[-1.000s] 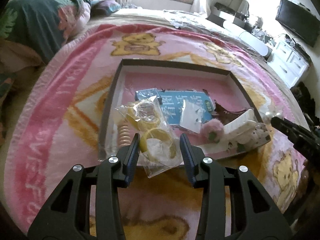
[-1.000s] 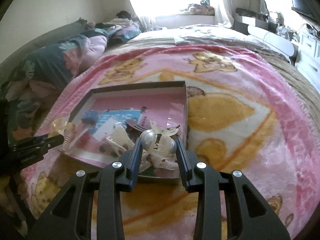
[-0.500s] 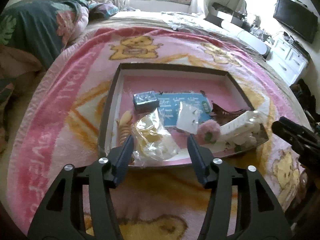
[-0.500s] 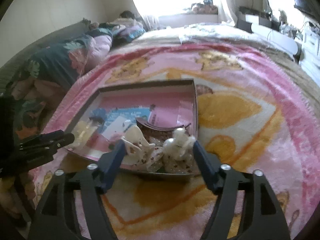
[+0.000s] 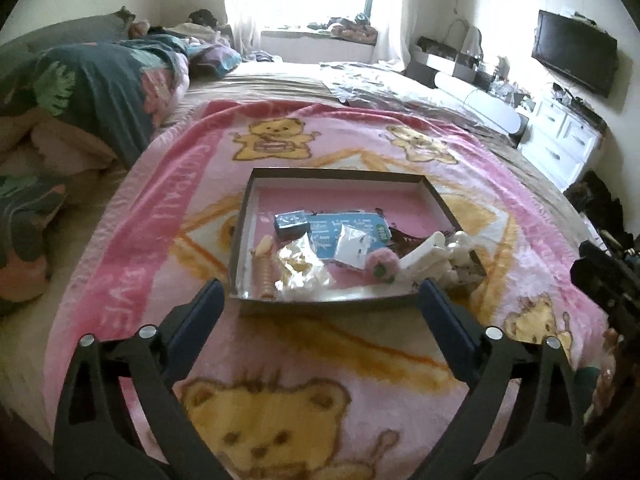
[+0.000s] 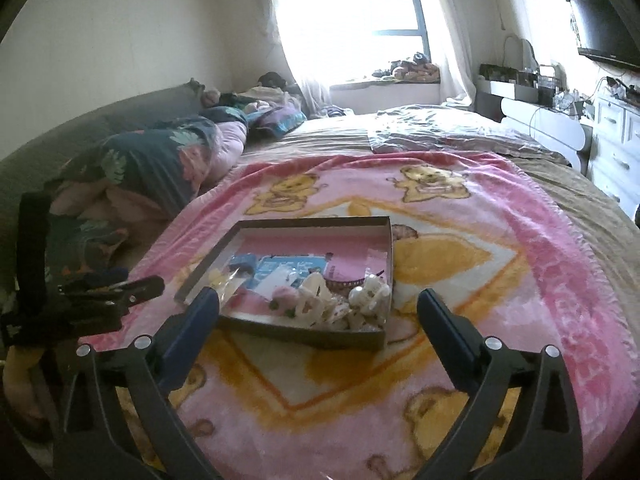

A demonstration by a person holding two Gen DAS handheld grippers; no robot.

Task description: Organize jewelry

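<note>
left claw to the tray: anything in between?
Nothing. Only bare pink blanket lies between the left claw, jaws opening and empty, and the tray, per the left wrist view.

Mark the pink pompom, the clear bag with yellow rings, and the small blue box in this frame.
pink pompom (image 5: 383, 265), left wrist view, centre of its fluffy ball.
clear bag with yellow rings (image 5: 301, 268), left wrist view, middle of the crinkled plastic.
small blue box (image 5: 291, 223), left wrist view, its top face.
</note>
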